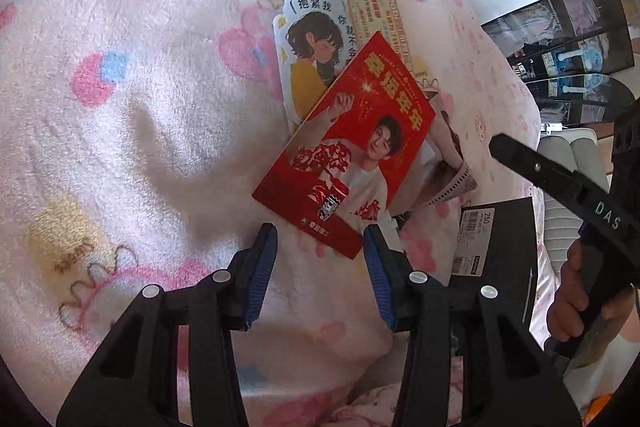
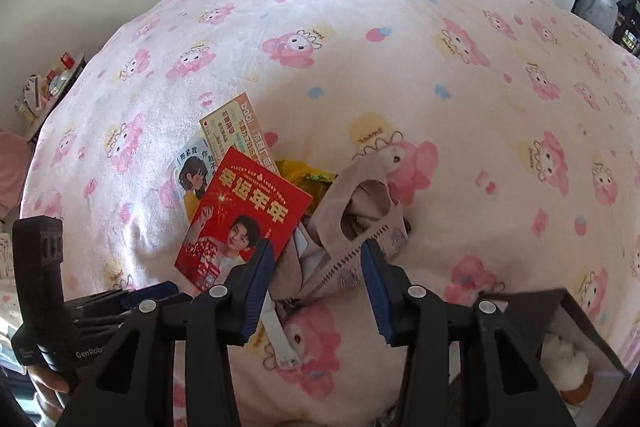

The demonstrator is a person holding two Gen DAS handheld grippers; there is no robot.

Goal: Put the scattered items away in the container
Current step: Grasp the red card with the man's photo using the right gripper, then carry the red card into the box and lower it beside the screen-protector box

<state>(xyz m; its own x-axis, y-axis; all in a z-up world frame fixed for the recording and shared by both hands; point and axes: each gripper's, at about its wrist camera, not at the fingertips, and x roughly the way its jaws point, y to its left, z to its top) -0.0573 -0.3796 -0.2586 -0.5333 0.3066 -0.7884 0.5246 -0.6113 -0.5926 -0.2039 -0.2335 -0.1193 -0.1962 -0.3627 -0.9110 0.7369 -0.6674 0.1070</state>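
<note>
Pink cartoon-print fleece covers the bed (image 2: 360,39) where a small heap of clutter waits to be cleared. On top lies a red printed card (image 1: 352,143), flat and tilted over an illustrated die-cut card (image 1: 308,55) and a narrow yellow leaflet (image 1: 376,11). Touching the red card's side is a crumpled beige sock (image 2: 360,211), with a yellow wrapper (image 2: 308,175) peeking out behind it and a white strap-like strip (image 2: 280,335) trailing toward the camera.

The cards look light, stiff and slick, likely to slide on the fleece, so a pinch on an overhanging corner seems the surest hold; the sock is soft and should bunch easily wherever it is taken.

Both claws stand apart and empty. The left claw (image 1: 320,267) hovers at the red card's near corner, the right claw (image 2: 316,287) just above the sock's ribbed cuff, each held in a person's hand (image 1: 580,287).

The dark open box (image 2: 560,311), seemingly the container, sits at the bed's near edge, already holding a fluffy white toy (image 2: 568,367).
</note>
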